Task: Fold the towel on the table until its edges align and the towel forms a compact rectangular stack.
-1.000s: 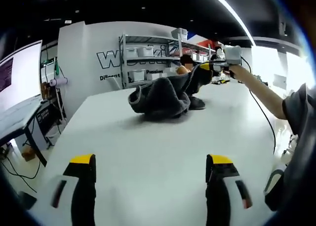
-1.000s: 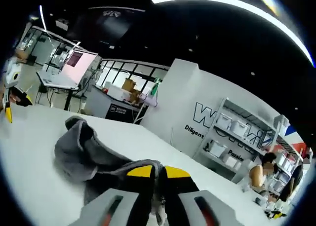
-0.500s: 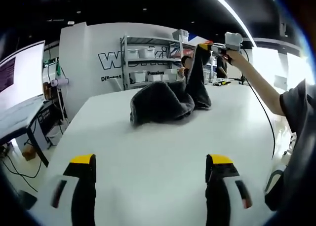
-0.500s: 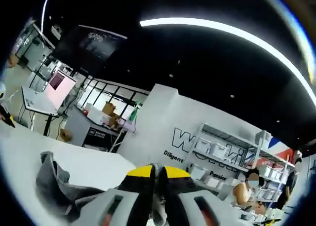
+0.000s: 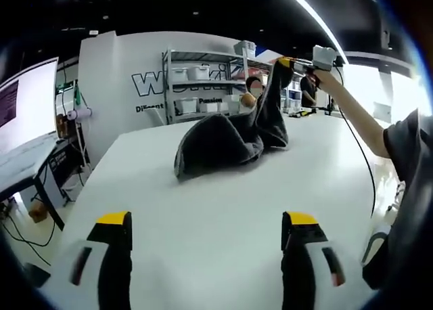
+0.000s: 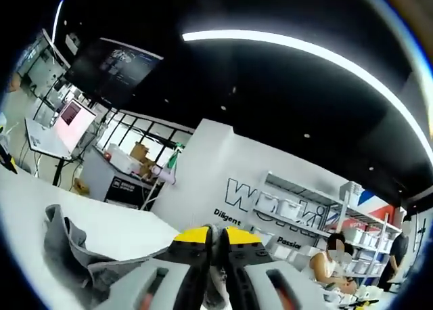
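A dark grey towel [image 5: 223, 137] lies bunched on the white table [image 5: 203, 208], with one corner pulled up high at the far right. My right gripper [image 5: 289, 63] is shut on that raised corner, held by a person's outstretched arm. In the right gripper view the same gripper [image 6: 215, 246] has its yellow-tipped jaws pressed together on the cloth, and the rest of the towel [image 6: 67, 256] hangs down to the left. My left gripper [image 5: 206, 229] stands open near the table's front, well short of the towel, with nothing between its jaws.
A metal shelf rack with white bins [image 5: 203, 80] stands against the lettered white wall behind the table. A desk with a monitor [image 5: 27, 114] sits to the left. A person [image 6: 331, 262] sits by the shelves. A cable [image 5: 358, 154] hangs from the right gripper.
The right gripper has lifted the towel corner higher off the table, stretching the cloth upward. The left gripper has stayed in place.
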`<state>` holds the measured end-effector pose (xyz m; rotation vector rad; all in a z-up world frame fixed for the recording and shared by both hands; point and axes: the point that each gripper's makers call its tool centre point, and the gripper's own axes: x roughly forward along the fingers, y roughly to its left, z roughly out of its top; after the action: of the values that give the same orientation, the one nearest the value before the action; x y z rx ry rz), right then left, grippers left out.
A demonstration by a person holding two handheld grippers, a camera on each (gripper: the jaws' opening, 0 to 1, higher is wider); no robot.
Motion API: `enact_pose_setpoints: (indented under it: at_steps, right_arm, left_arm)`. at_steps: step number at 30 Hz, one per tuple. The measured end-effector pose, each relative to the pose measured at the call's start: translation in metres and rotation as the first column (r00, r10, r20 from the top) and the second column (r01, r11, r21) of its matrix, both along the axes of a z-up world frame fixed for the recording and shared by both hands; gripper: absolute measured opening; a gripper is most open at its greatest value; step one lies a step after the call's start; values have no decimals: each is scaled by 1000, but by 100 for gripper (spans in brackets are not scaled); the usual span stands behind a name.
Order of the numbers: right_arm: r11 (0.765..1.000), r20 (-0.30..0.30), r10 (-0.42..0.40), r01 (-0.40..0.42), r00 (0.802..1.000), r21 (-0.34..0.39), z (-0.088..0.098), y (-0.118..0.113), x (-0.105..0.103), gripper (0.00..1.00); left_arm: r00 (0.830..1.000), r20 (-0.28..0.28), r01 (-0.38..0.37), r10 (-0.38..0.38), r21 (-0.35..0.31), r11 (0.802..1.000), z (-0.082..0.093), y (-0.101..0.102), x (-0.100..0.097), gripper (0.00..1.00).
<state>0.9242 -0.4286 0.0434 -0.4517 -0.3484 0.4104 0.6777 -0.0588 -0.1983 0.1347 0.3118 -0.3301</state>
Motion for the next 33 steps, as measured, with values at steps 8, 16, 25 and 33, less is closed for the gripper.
enact_pose_setpoints:
  at_steps: [8,16,25,33]
  right_arm:
    - [997,-84,-22,16,996,-75,-39,-38,-7,7]
    - [986,-272,-130,96,953,-133,-120,-103,-7,7]
    - [979,-486,-180,105,855,-177,-218,-137,-13,8]
    - [981,-520,-175,104,836,-163,-235,-142,-15,7]
  left_arm:
    - [1000,-5,4,-4,11,1000,0,-5,3,96]
    - [1000,-12,27,-26,21,999,-1,-16,8,96]
    - [999,-26,45,-44,32,998,-3,-25,10,96]
    - [998,-30,51,-50,42,998,-3,-30,13,95]
